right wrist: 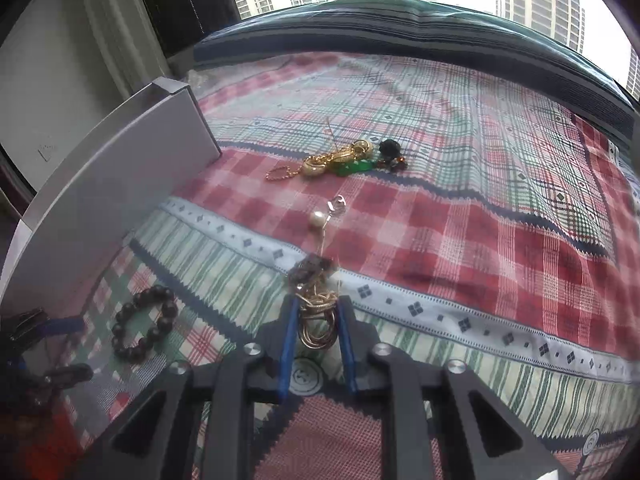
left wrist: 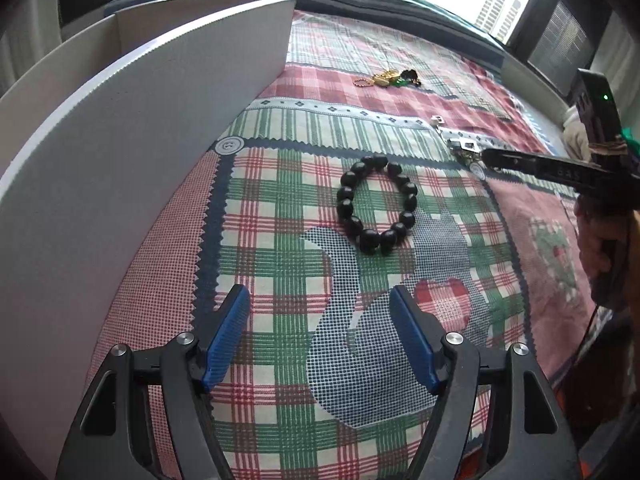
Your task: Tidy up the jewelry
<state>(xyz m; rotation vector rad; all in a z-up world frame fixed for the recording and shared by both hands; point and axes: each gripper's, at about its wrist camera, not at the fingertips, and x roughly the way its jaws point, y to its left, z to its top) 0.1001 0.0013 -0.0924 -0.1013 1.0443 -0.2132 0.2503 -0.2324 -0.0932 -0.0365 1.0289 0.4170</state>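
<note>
Left gripper hovers low over the plaid bedspread, blue-padded fingers spread wide, nothing between them. Black bead bracelet lies flat on the bed just beyond the fingertips, not touched. White box stands along the left side of the bed, one wall close beside the left finger; an inner divider shows at its far end.

Right gripper sits further right, fingers narrowed onto a tangle of gold chains. A dark charm sits at the front of the bundle, and a thin strand runs from it toward a pearl and a small silver clasp lying on the bed just beyond. Can't tell whether the tangle is off the fabric.

Far side of the bed, well apart from both grippers: a small pile of gold pieces with a green piece and a dark flower-shaped piece touching it.

Window with high-rise towers behind the bed.
</note>
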